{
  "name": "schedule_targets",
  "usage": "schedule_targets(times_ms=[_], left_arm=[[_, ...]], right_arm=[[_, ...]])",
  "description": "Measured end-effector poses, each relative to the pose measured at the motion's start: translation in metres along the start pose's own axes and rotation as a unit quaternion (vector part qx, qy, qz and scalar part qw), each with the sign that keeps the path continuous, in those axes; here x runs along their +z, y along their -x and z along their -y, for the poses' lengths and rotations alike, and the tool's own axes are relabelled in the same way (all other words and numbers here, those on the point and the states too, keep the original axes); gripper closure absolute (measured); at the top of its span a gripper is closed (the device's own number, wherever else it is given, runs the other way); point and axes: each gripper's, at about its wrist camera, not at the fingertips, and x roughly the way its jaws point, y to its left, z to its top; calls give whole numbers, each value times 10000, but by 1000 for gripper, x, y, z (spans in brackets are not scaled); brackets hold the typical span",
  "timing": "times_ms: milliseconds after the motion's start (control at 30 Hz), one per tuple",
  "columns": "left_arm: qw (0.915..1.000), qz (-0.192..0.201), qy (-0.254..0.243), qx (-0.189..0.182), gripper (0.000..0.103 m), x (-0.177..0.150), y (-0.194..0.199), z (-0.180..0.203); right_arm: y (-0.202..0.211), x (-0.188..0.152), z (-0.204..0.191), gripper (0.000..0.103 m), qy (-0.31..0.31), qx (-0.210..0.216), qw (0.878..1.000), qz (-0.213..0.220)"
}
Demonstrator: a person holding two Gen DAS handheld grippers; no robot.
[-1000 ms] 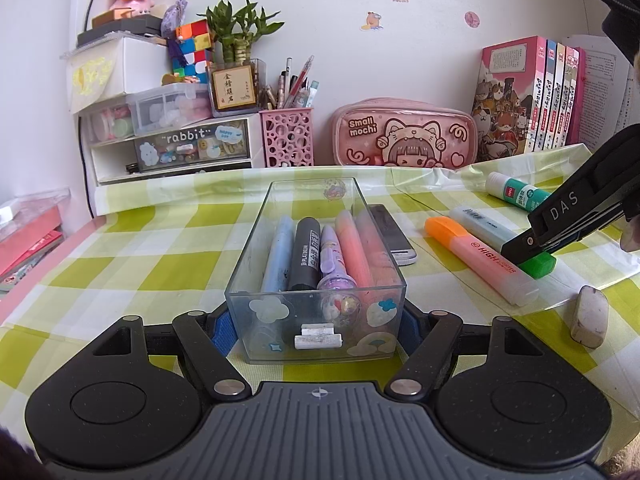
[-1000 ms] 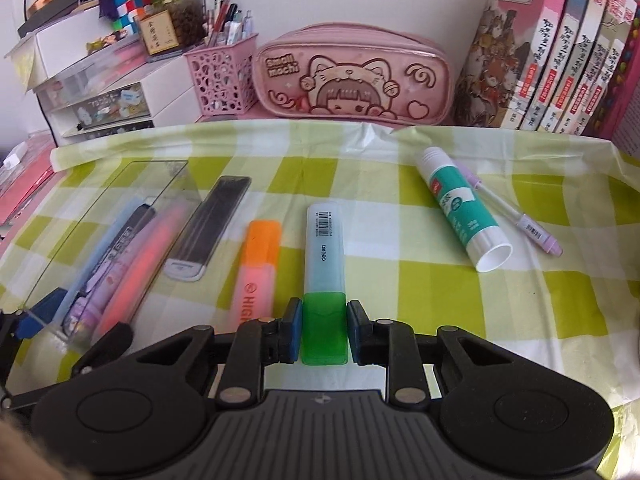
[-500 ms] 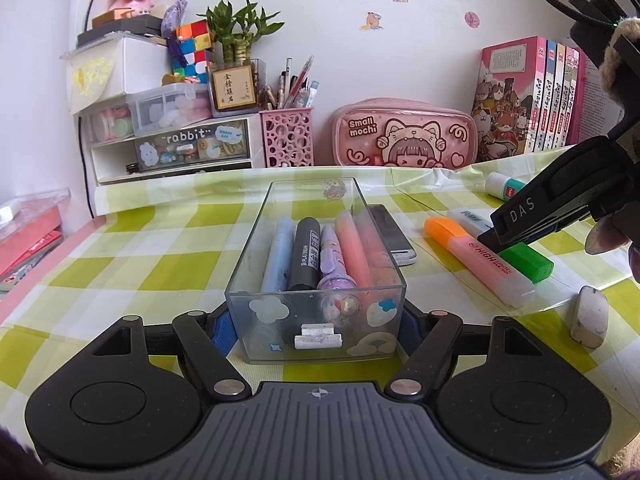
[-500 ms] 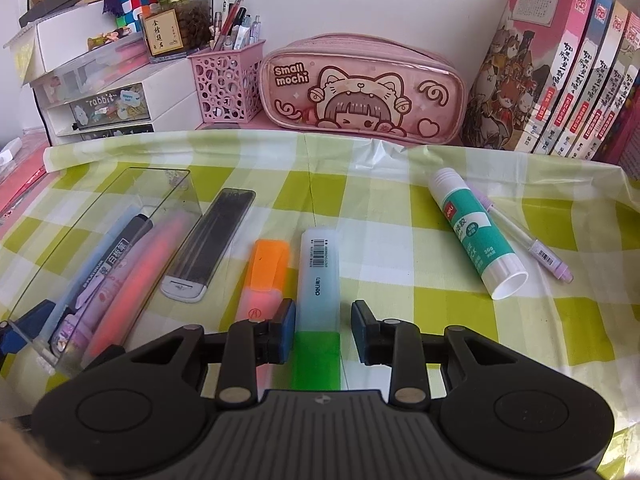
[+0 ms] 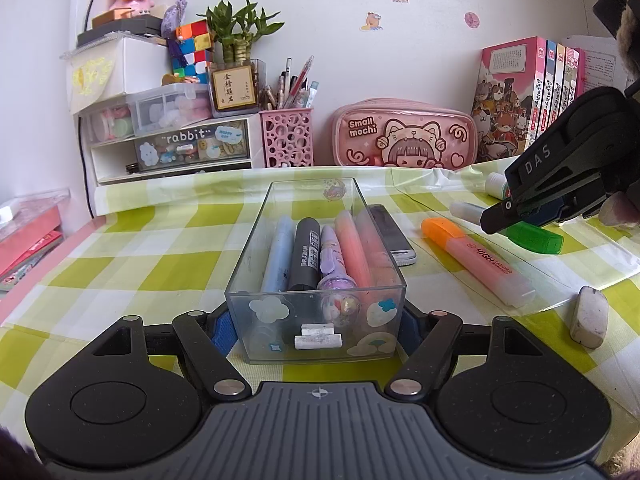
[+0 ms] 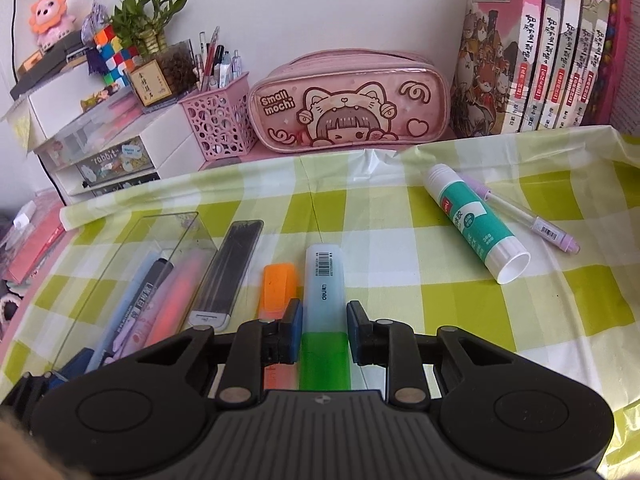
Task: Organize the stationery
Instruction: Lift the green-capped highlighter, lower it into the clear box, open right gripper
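My left gripper (image 5: pixel 316 324) is shut on the near end of a clear plastic box (image 5: pixel 316 312) that holds several markers and highlighters. The box also shows at the left of the right wrist view (image 6: pixel 132 256). My right gripper (image 6: pixel 323 330) is open, its jaws on either side of a green-capped highlighter (image 6: pixel 324 304) without touching it. The same gripper shows in the left wrist view (image 5: pixel 552 208) just above the green cap (image 5: pixel 534 238). An orange highlighter (image 5: pixel 476 260) lies beside it. A glue stick (image 6: pixel 476 222) and a purple pen (image 6: pixel 524 216) lie at the far right.
A dark flat lead case (image 6: pixel 226 276) lies between the box and the orange highlighter. A white eraser (image 5: pixel 590 316) sits at the right front. A pink pencil case (image 6: pixel 348 104), pink pen holder (image 6: pixel 218 124), drawer unit (image 5: pixel 172 148) and books (image 6: pixel 552 48) line the back wall.
My right gripper let go of the green-capped highlighter, opened its jaws and rose slightly above it. The highlighter stays on the cloth. The left gripper and box have not moved.
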Motion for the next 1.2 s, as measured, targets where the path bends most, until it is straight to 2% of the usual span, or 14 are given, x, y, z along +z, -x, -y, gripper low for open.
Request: schedule_targets(times_ms=[167, 400, 567, 733, 900, 1200], left_arm=[[10000, 0, -1, 0, 29, 0, 0, 0], [10000, 1, -1, 0, 30, 0, 0, 0], [10000, 0, -1, 0, 30, 0, 0, 0], [10000, 1, -1, -1, 29, 0, 0, 0], [10000, 5, 2, -5, 30, 0, 0, 0], [10000, 5, -3, -1, 29, 1, 0, 1]], right_arm=[[8, 4, 2, 82, -286, 355, 9990, 26], [23, 7, -16, 82, -167, 670, 9973, 232], [32, 11, -32, 82, -266, 1094, 9931, 336], [22, 11, -49, 82, -453, 1574, 9864, 167], [6, 8, -60, 82, -509, 1653, 9849, -39], [-19, 17, -64, 81, -968, 1849, 9775, -322]])
